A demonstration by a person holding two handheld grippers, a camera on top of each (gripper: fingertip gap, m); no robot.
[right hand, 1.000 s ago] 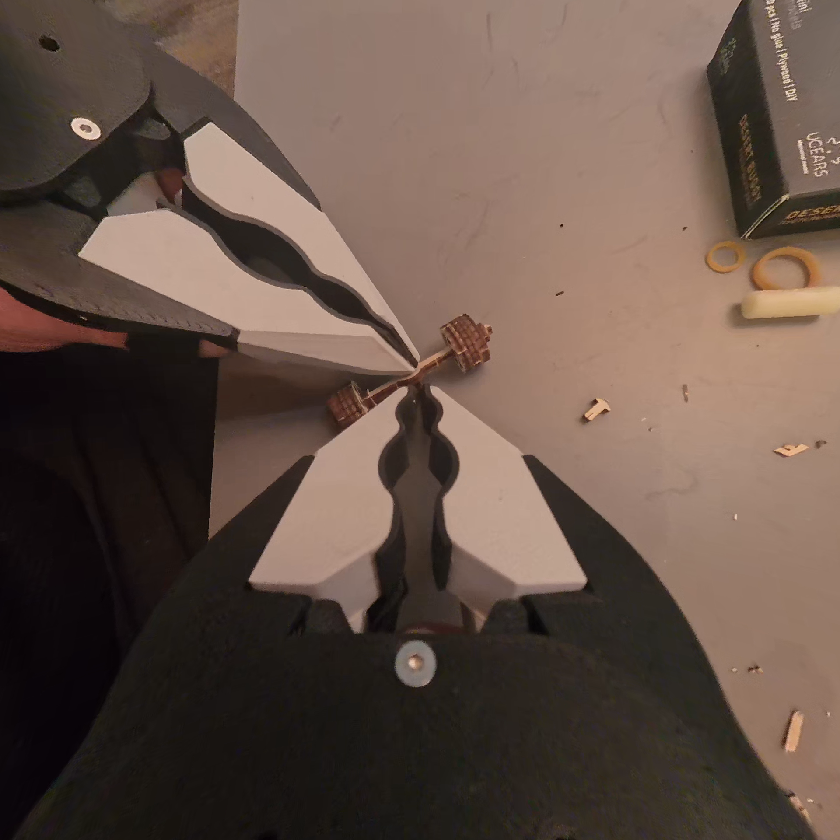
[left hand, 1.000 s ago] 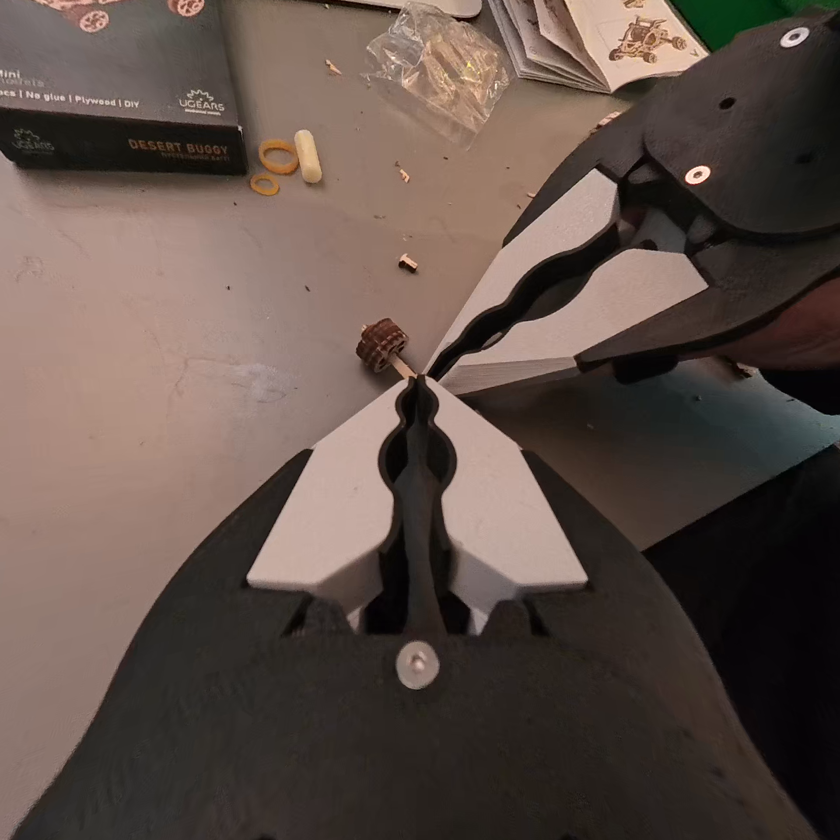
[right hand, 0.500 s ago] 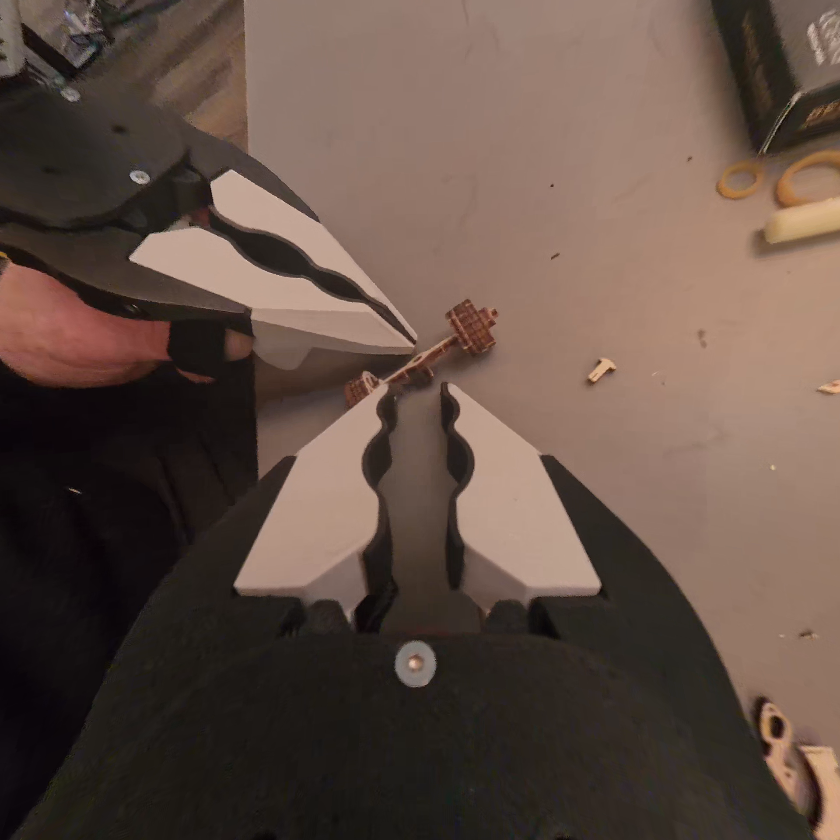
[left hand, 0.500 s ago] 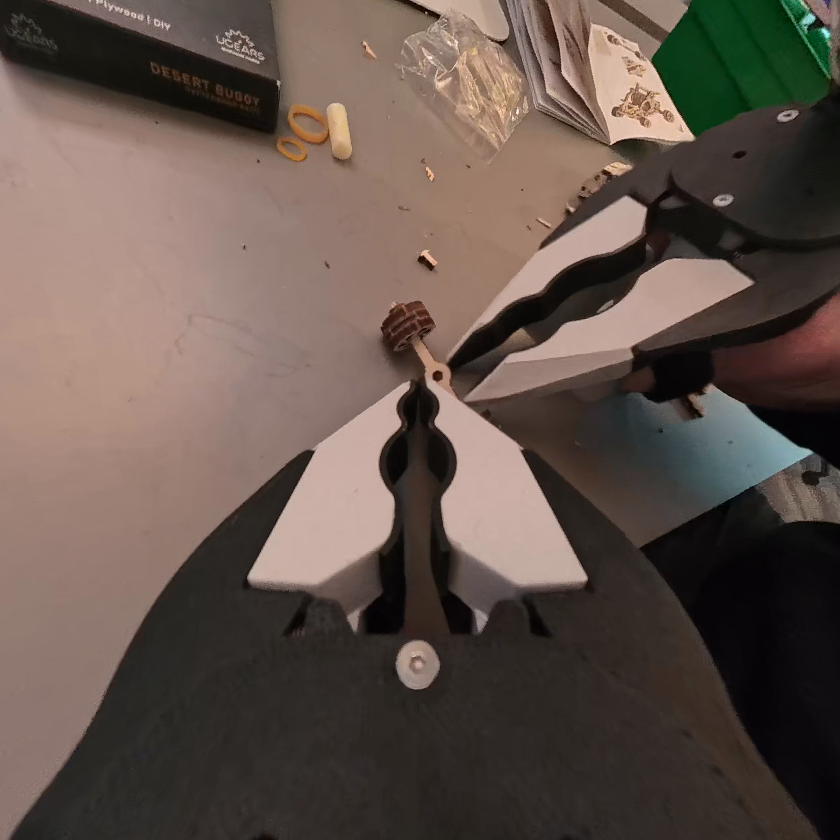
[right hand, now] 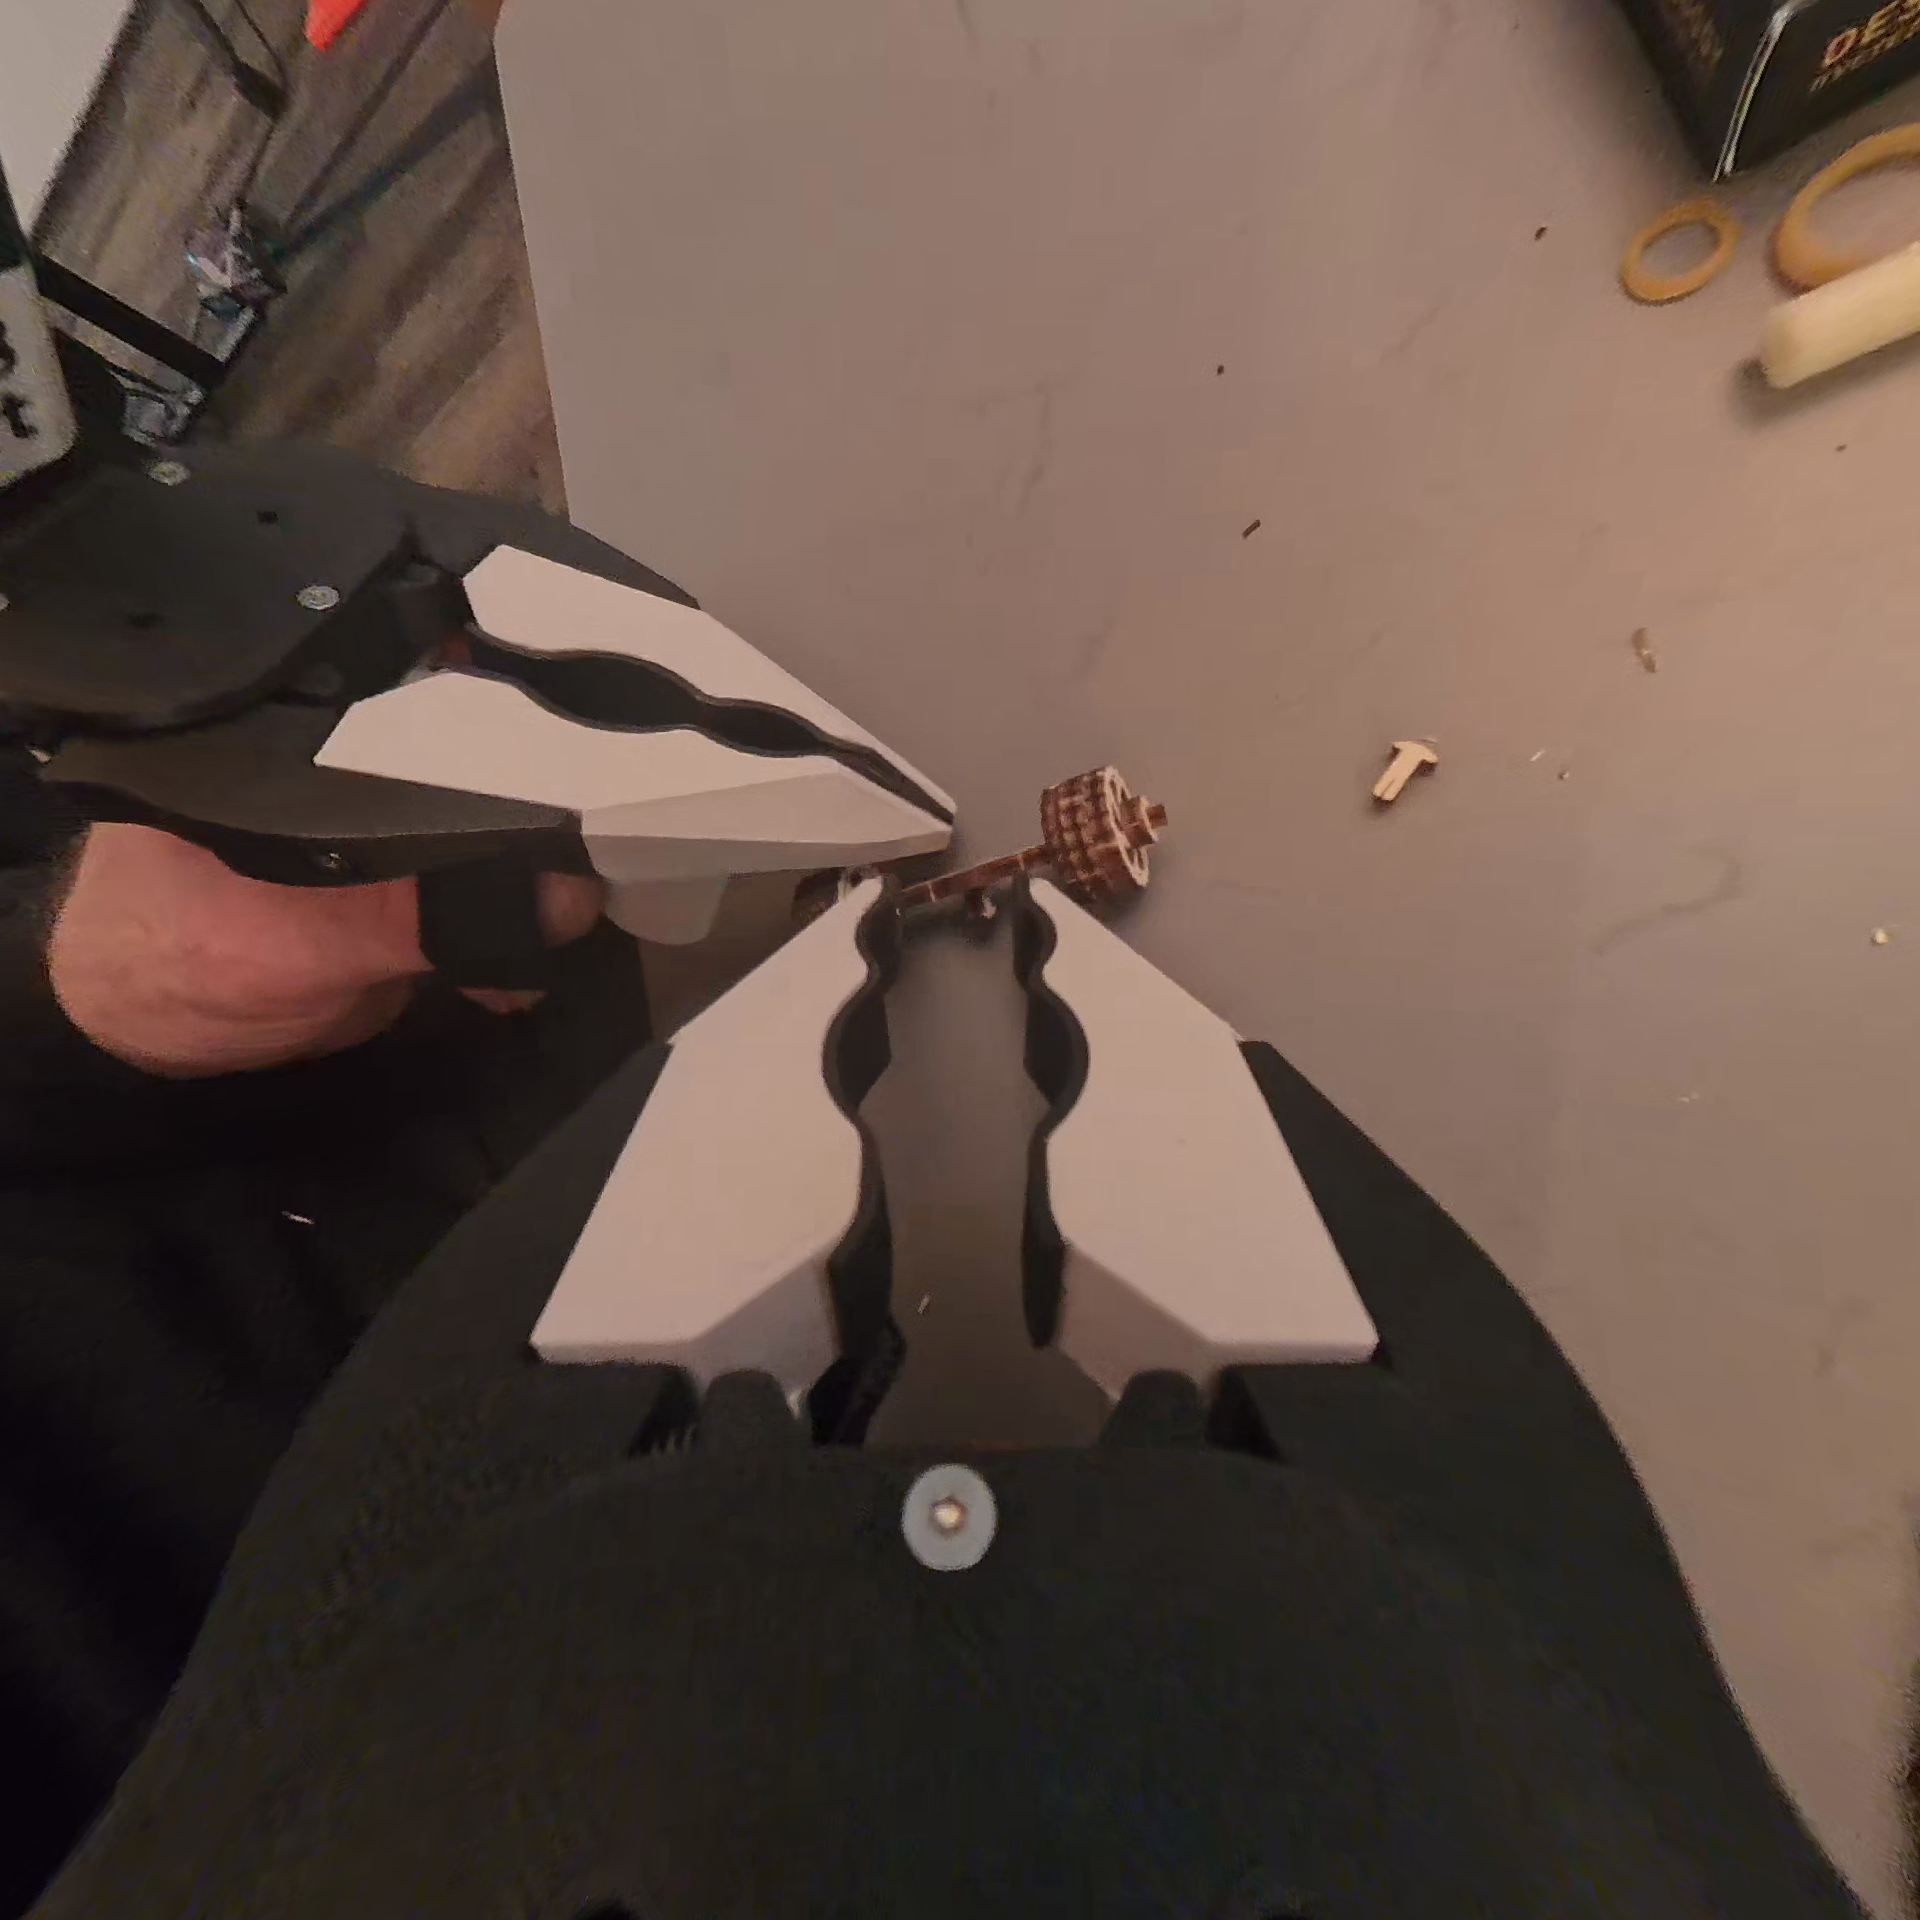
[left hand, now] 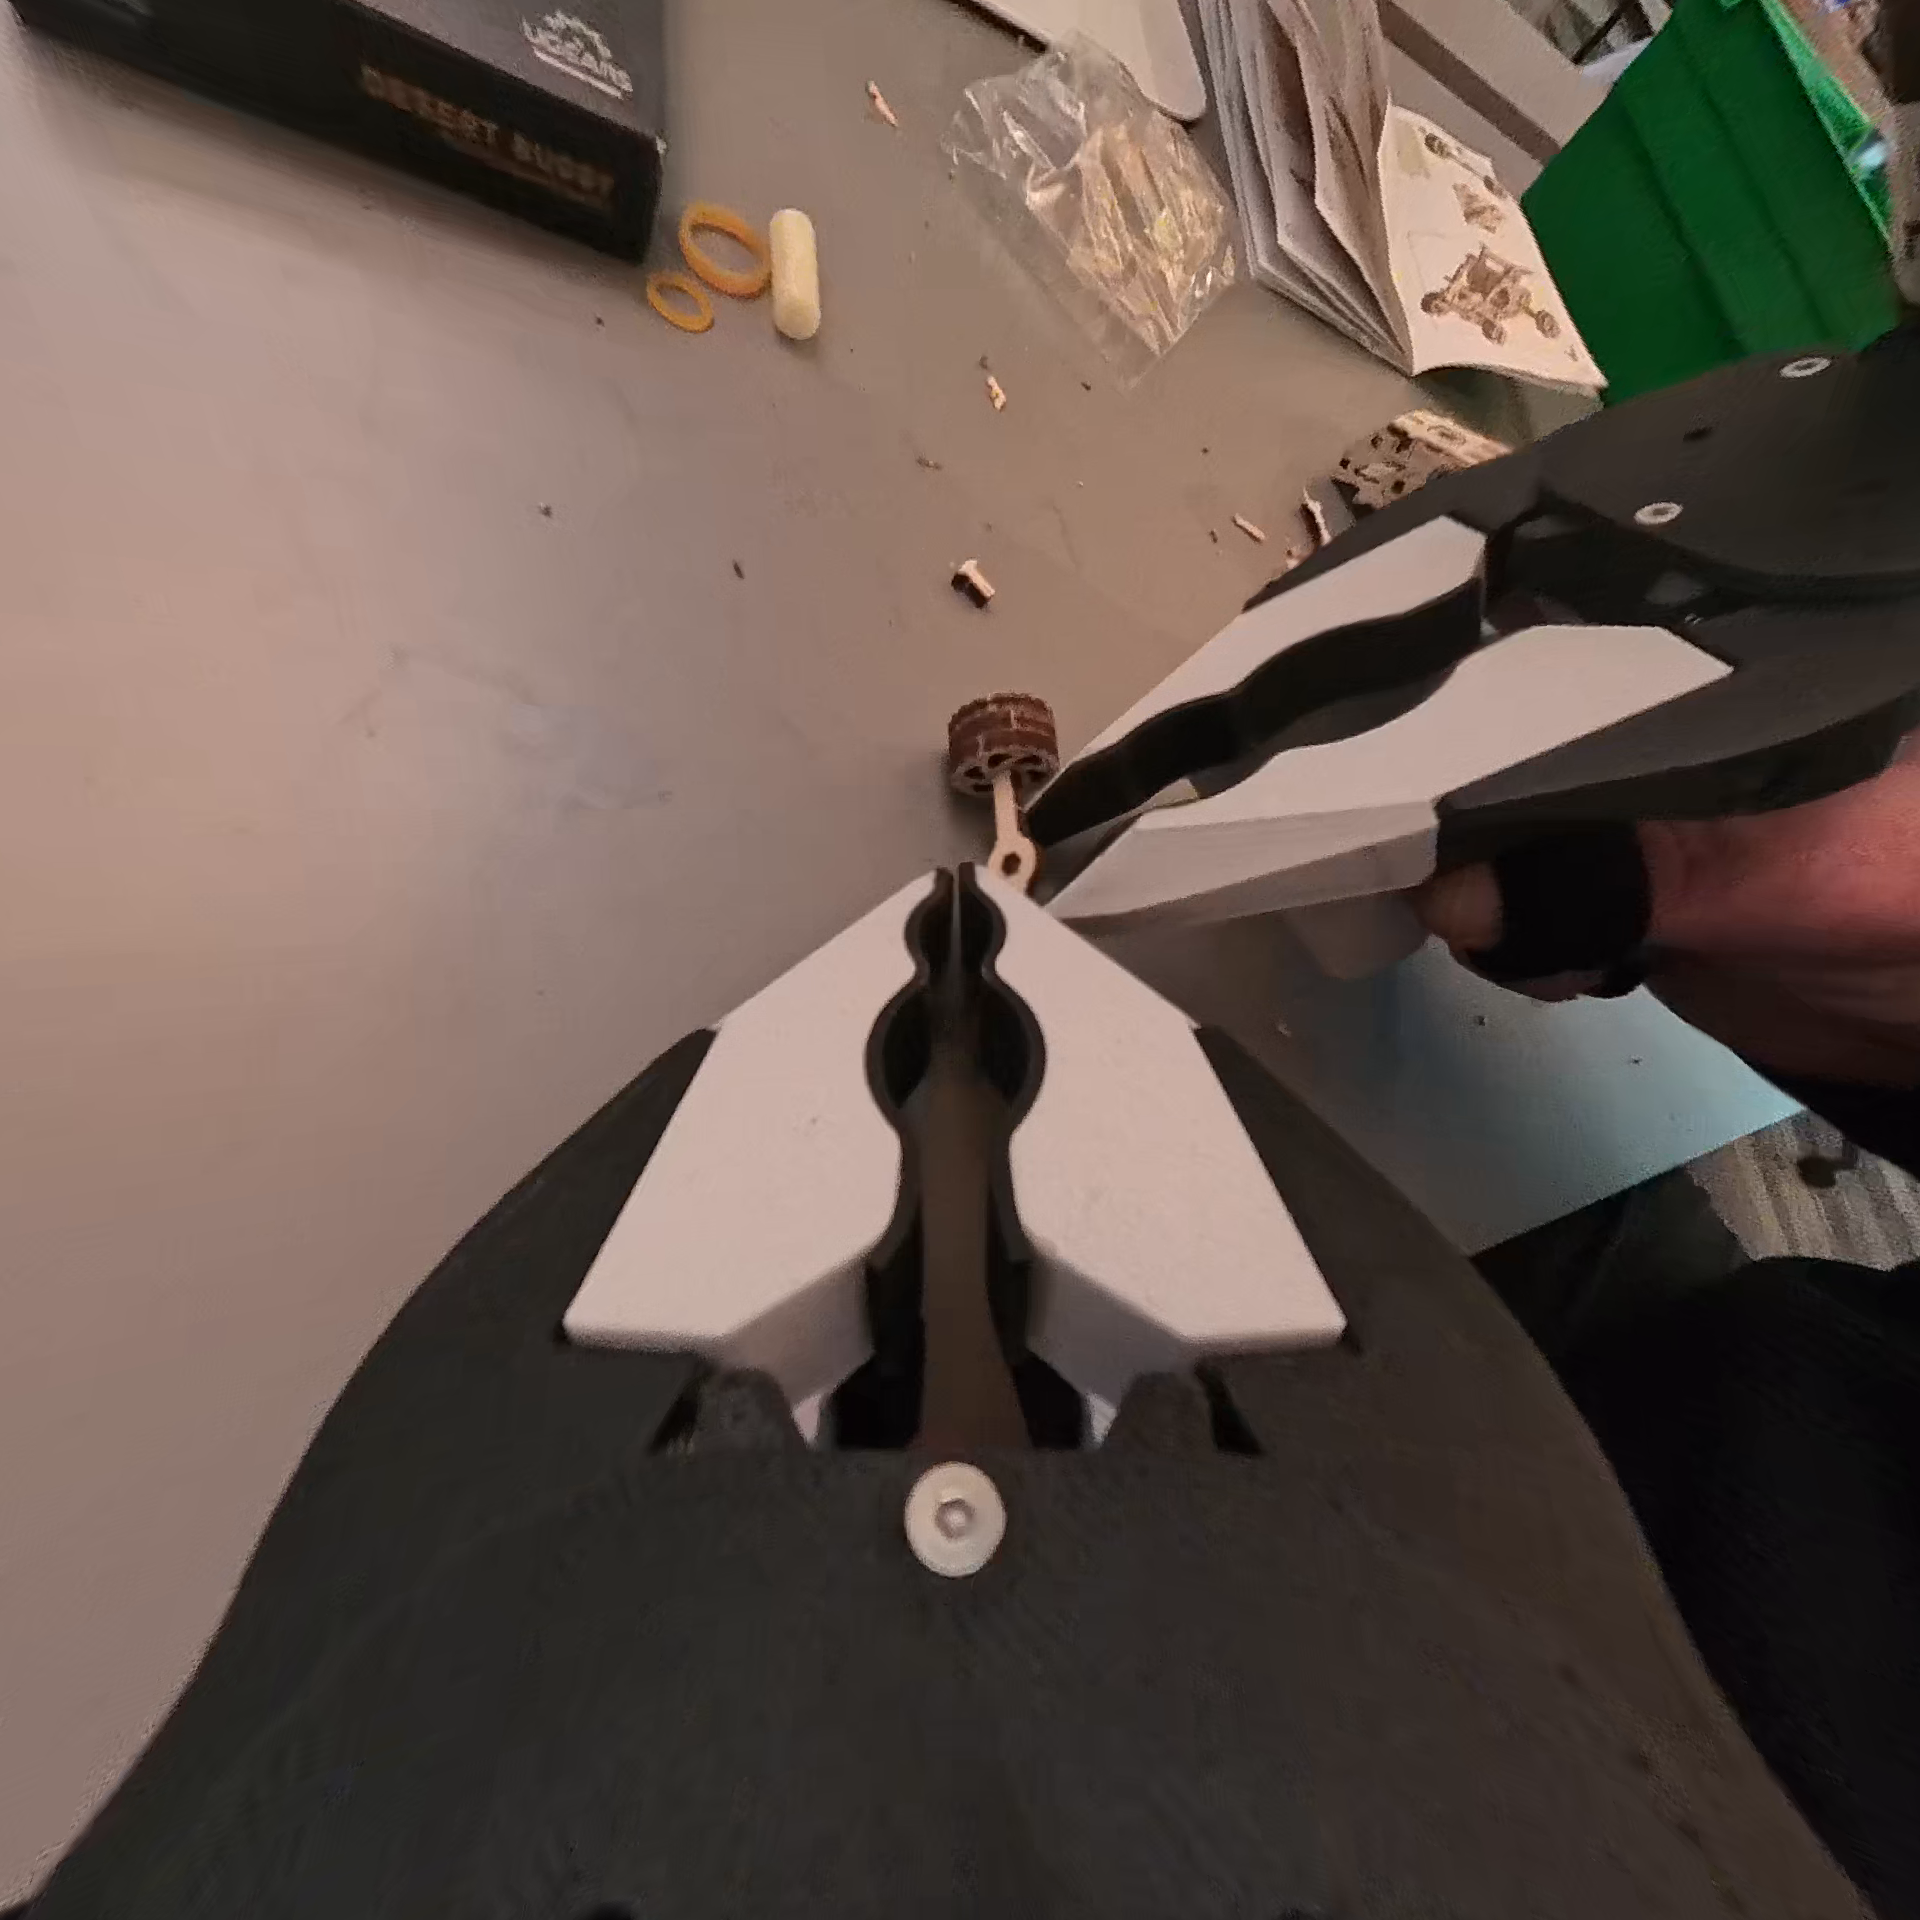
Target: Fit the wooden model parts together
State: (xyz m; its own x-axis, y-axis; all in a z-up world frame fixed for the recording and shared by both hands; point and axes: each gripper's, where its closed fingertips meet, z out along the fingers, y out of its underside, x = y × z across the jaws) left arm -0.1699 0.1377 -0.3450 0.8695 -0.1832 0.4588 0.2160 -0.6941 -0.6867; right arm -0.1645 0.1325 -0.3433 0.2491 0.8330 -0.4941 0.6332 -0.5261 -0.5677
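**Wooden axle with two brown ribbed wheels lies crosswise at the fingertips**

Wooden axle assembly, a thin pale rod with brown ribbed wheels, is seen on the grey counter, its long axis running across the right hand-held gripper. That gripper's jaws are spread, empty, straddling the rod. The left hand-held gripper is pinched together just beside the rod's near end; whether anything is held cannot be told. The far wheel lies beyond both tips.

Dim, warm light is seen; edges are bent by wide-angle distortion, and slight blur softens far corners.
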